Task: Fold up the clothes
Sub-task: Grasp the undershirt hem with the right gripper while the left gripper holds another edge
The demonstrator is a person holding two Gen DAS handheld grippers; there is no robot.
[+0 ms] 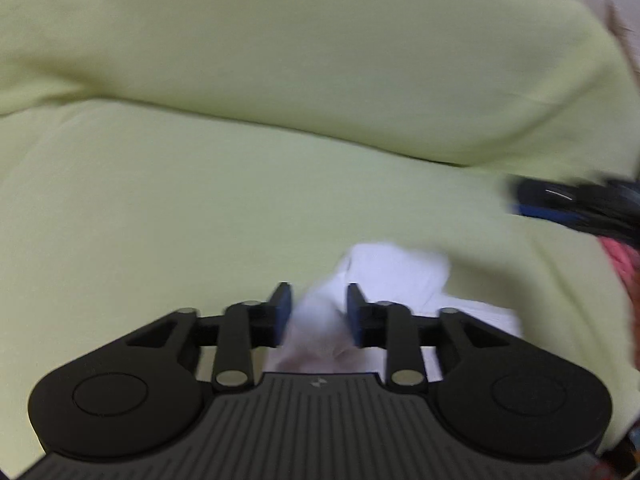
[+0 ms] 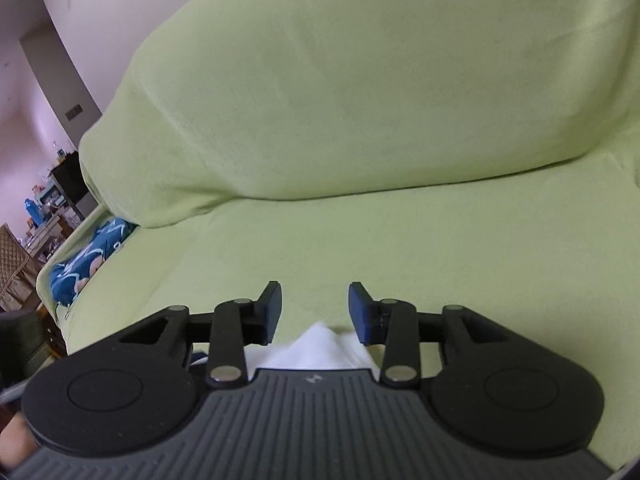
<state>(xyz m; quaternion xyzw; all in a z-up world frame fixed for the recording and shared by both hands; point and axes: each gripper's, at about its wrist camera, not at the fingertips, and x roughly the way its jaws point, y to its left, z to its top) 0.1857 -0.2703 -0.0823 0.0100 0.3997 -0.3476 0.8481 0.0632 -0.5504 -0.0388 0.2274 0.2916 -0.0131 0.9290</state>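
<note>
A sofa (image 2: pixel 360 120) under a soft, matte lime-green cover fills the room. On its seat lies a crumpled white cloth (image 1: pixel 396 276). The left tool (image 1: pixel 316 312) has its blue pads apart around a bunched fold; the right tool (image 2: pixel 314 308) stands open above the cloth's peak. A small embossed logo marks each ribbed black body.

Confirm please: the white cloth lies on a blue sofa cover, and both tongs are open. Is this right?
Not quite. The sofa cover is light green, not blue, as the right wrist view shows. The rest holds: the white cloth lies on it, and the left tongs and right tongs are both open.
</note>
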